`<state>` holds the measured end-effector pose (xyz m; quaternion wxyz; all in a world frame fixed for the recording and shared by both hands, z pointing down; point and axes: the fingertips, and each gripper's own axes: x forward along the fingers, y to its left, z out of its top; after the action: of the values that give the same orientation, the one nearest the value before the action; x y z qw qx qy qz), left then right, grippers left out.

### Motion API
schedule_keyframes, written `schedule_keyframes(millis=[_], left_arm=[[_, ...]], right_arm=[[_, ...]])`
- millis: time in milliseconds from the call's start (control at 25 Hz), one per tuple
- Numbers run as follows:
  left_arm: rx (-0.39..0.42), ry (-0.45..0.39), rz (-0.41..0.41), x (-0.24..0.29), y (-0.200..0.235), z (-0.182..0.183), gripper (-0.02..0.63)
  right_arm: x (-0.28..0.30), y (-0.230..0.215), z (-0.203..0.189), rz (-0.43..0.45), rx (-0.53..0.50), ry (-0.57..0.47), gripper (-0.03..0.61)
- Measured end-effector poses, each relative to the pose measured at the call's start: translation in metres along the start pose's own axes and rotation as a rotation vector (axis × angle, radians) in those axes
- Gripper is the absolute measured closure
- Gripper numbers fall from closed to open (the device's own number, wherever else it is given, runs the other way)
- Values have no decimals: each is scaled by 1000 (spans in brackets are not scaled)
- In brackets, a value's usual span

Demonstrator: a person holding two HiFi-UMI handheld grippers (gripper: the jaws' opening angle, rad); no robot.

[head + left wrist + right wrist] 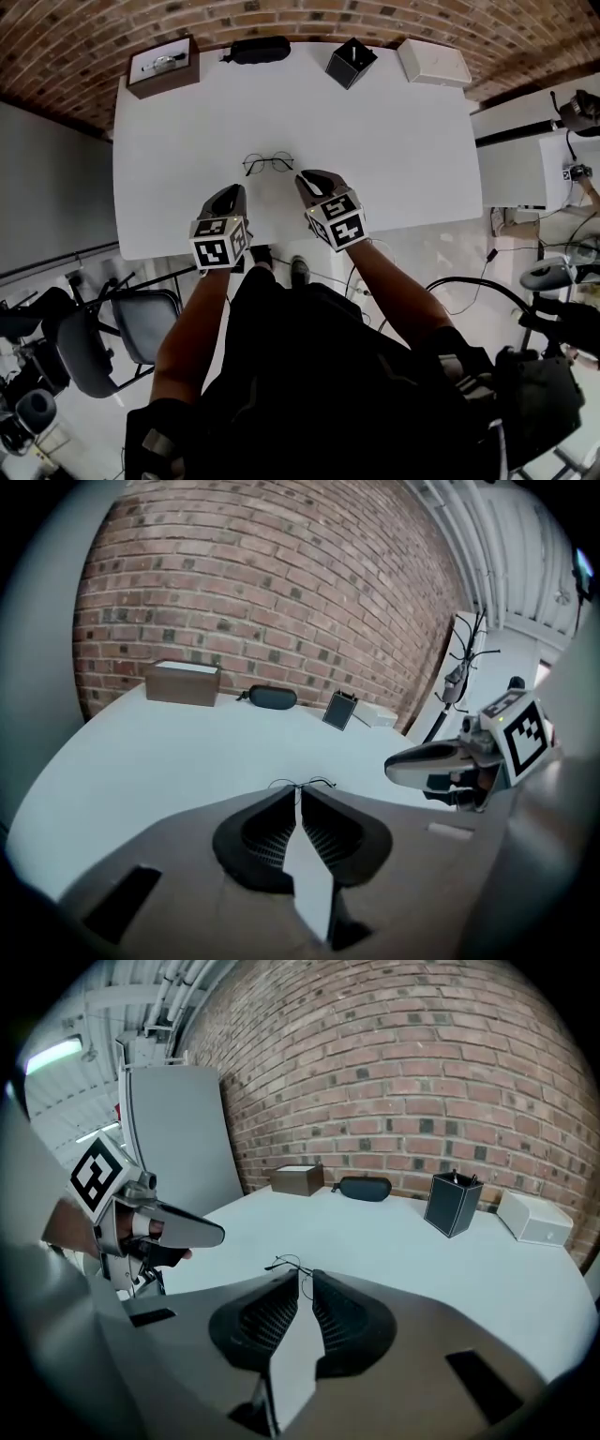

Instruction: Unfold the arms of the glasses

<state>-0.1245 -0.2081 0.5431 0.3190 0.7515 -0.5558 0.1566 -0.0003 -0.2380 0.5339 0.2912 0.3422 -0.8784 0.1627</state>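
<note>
Brick wall (281,17) (white table (375,141) below)

Thin wire-metal glasses (268,163) lie on a smooth matt white table (394,141), rough brick wall (281,602) behind

Black top (309,366), grey left tongs (238,189), grey right tongs (304,176), black-and-white marker cubes (220,248)

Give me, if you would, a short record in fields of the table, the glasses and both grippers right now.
table: white
glasses: thin wire frame, lying near the front edge, untouched
left gripper: jaws together, empty, just short of the glasses
right gripper: jaws together, empty, tip near the glasses' right end
back edge, left to right: brown box, black case, black pen holder, white box
</note>
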Motion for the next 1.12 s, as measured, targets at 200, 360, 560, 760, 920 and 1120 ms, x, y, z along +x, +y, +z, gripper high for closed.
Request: schedule_keyframes(millis=[200,360,560,760,920,1120], left_arm=[[-1,27,-16,21,10,-8,573],[24,56,-40,39,15,-15,515],[41,139,-41,61,25,-32,509],[70,192,-44,76,30,-41,509],[97,235,-39,84,31,-44,510],[97,265,-57,89,29,-50,511]], right_arm=[[23,-2,-12,-3,13,66,566],[42,-5,-26,-14,9,110,566],[59,-8,-38,-17,13,157,532],[71,-16,-50,-47,13,202,528],[77,-20,-55,-52,14,216,528],[83,-20,-61,-50,12,234,528]])
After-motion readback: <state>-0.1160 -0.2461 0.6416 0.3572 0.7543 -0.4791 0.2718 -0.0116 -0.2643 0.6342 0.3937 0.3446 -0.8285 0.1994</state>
